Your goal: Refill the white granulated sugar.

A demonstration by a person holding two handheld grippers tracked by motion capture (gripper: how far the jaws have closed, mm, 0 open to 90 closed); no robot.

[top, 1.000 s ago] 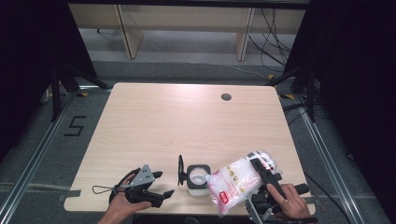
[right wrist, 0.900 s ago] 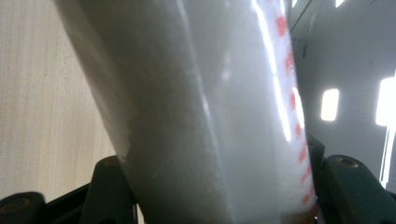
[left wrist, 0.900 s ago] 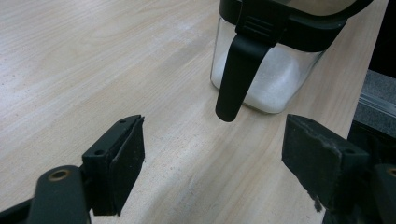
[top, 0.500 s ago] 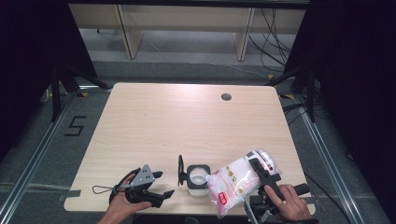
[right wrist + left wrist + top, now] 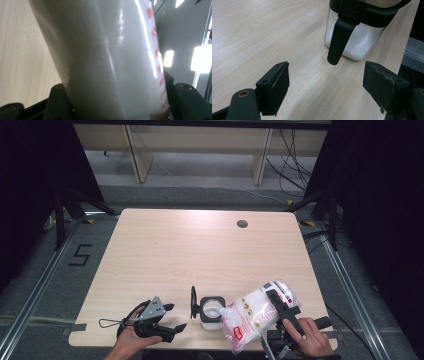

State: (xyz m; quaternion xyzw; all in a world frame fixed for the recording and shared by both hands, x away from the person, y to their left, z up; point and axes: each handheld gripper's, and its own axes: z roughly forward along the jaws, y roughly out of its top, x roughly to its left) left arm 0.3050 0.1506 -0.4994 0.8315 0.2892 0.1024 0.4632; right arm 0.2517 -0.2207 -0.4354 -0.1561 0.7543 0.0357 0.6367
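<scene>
Tongs: right (image 5: 278, 306) gripping bag (image 5: 252, 317) | left (image 5: 172, 317) open, empty | jar (image 5: 210, 308) between

The high view hangs above the near edge of the table (image 5: 200, 245), looking forward and down on the whole top. The left gripper view sits low, looking across the wood at the jar (image 5: 354, 30) — close up. The right gripper view is pressed near a bag (image 5: 107, 62). Jar (image 5: 210, 308) and bag (image 5: 252, 316) also appear from above.
</scene>
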